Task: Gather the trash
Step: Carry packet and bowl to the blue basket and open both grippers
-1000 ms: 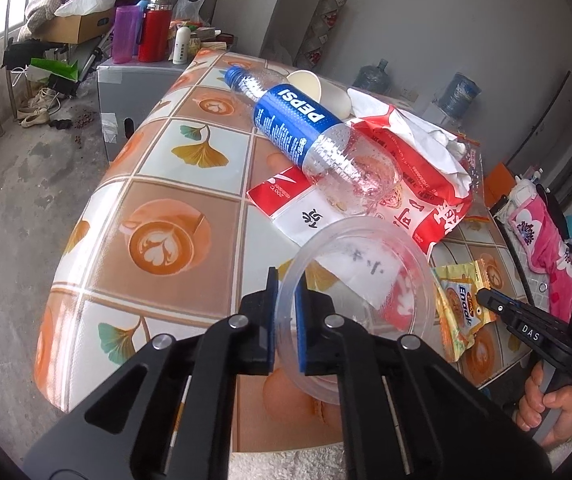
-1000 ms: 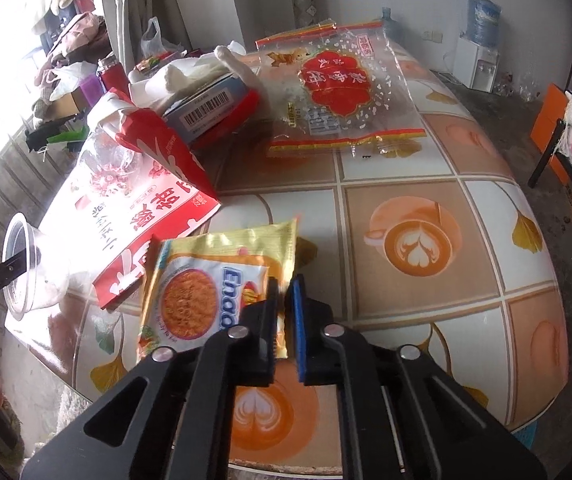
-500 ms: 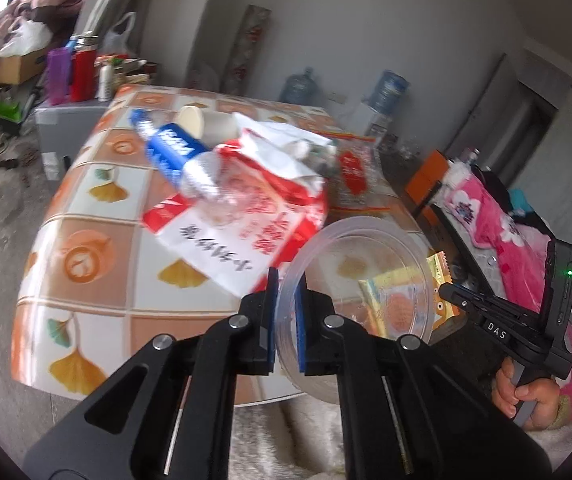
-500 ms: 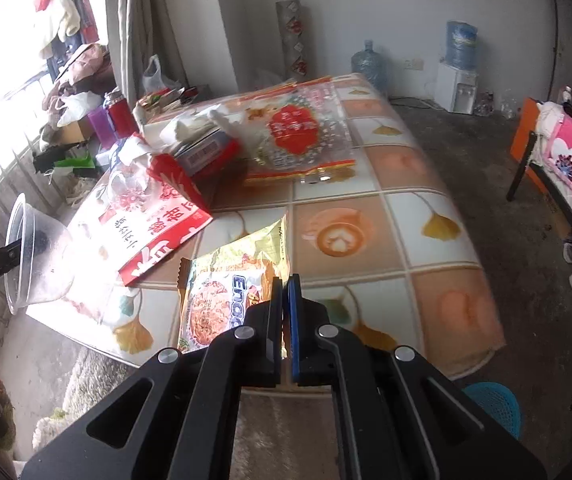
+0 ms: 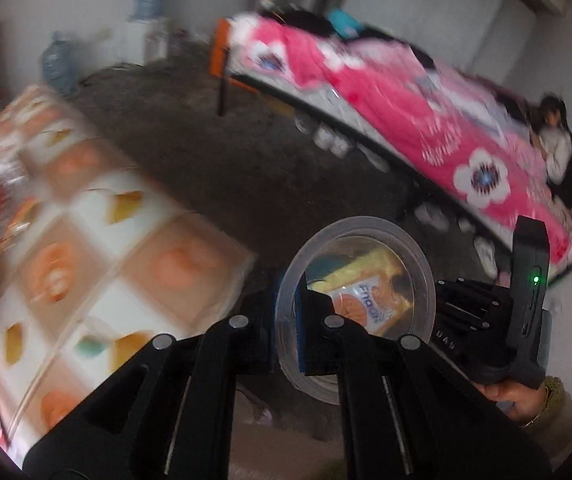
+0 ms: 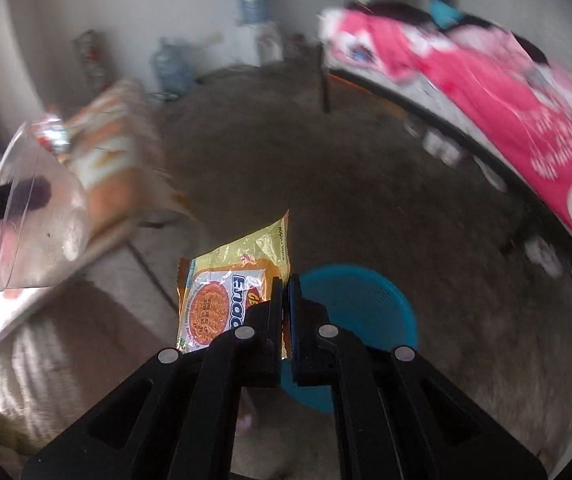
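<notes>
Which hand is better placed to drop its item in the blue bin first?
Right. The right gripper, shut on the yellow snack packet, has the blue bin showing directly behind its fingertips. The left gripper, shut on the clear plastic cup, is off to the side by the table.

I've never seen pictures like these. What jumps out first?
Black tongs fill the bottom of each view. The left tongs pinch the wall of a clear plastic cup, and the right tongs pinch a yellow noodle packet above a blue bin on the floor. Behind, a bright pink flowered blanket covers a bed, and the tiled table sits at the left, blurred.
</notes>
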Demonstrator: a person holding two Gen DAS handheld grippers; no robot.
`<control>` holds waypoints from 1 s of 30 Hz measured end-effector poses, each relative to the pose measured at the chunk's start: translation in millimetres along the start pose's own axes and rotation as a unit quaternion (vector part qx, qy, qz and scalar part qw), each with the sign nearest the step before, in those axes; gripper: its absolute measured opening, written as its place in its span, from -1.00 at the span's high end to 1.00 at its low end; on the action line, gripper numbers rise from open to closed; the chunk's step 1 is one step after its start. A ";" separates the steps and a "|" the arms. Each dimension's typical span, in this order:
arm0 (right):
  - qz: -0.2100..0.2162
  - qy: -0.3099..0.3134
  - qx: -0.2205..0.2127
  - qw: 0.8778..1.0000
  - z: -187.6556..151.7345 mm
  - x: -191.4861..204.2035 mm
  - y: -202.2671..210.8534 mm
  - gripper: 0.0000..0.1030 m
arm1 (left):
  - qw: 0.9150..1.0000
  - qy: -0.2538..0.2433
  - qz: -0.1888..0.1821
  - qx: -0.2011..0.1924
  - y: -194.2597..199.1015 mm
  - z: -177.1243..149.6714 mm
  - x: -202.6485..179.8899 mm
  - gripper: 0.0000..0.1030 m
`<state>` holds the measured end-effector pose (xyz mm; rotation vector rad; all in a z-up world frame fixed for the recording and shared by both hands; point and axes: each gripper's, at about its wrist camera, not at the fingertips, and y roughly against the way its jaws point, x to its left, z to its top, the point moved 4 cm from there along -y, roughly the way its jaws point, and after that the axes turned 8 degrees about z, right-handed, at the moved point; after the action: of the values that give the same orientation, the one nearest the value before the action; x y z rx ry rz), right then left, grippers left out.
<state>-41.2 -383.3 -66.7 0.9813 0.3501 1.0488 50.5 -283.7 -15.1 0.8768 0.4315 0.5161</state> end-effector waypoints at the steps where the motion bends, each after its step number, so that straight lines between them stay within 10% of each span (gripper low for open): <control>1: -0.013 -0.014 0.009 1.000 -5.4 -16.4 -8.3 0.94 | 1.000 -0.022 0.003 0.018 -22.6 4.9 -15.0 0.89; 14: -0.058 -0.147 0.140 0.977 -78.0 -131.8 -135.2 0.93 | 0.966 -0.069 0.043 0.246 -264.3 -58.0 -88.6 0.89; 24: -0.064 -0.174 0.188 0.964 -98.6 -164.1 -191.6 0.88 | 0.958 -0.059 0.034 0.278 -328.4 -83.3 -89.3 0.75; 30: -0.079 -0.173 0.195 0.962 -100.3 -168.4 -195.1 0.18 | 0.961 -0.054 0.020 0.271 -339.9 -74.9 -90.8 0.21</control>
<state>-80.6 -503.3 -312.7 1.4414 0.3443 0.6554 20.6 -472.7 -319.7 1.4376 0.4632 0.3872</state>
